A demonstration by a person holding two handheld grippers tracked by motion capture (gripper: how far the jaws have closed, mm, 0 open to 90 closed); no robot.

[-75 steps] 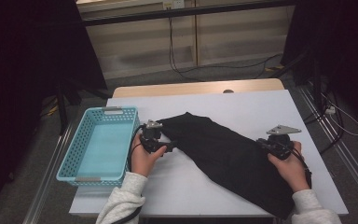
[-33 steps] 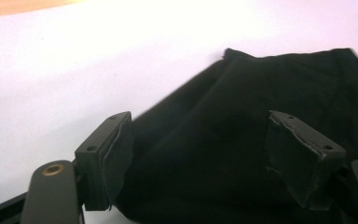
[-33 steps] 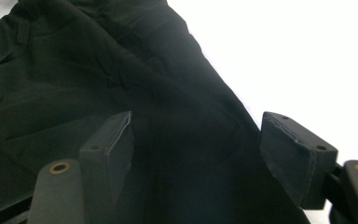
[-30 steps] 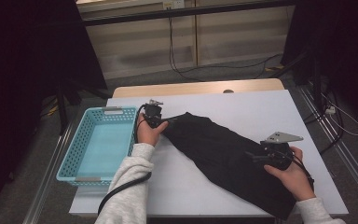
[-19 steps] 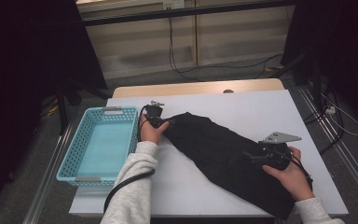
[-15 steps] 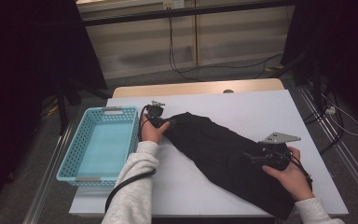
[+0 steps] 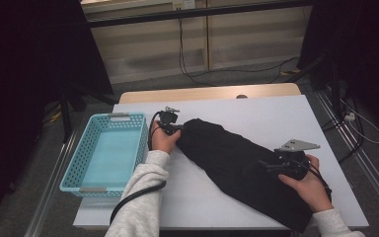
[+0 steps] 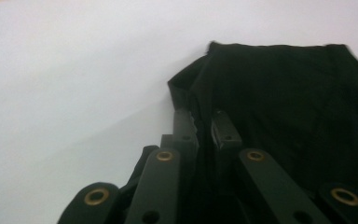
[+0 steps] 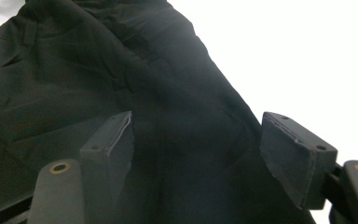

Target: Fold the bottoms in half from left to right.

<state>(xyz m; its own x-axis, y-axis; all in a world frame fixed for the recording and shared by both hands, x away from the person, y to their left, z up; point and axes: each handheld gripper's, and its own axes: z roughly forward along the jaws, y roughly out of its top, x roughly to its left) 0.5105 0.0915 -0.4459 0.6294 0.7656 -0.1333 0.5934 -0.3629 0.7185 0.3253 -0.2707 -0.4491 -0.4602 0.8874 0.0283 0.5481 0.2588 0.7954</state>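
Left gripper point(image 8: 204, 122) has just been closing, pinching the black garment point(image 7: 237, 165) at ten o'clock; right gripper point(image 9: 196, 149) gapes wide over it.

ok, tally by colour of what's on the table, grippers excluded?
Black: 1, the black garment
Light blue: 1, the basket
Total: 2

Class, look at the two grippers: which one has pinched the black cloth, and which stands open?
The left gripper, by the blue basket, has just closed on the black cloth; its jaws nearly meet. The right gripper stands wide open over it.
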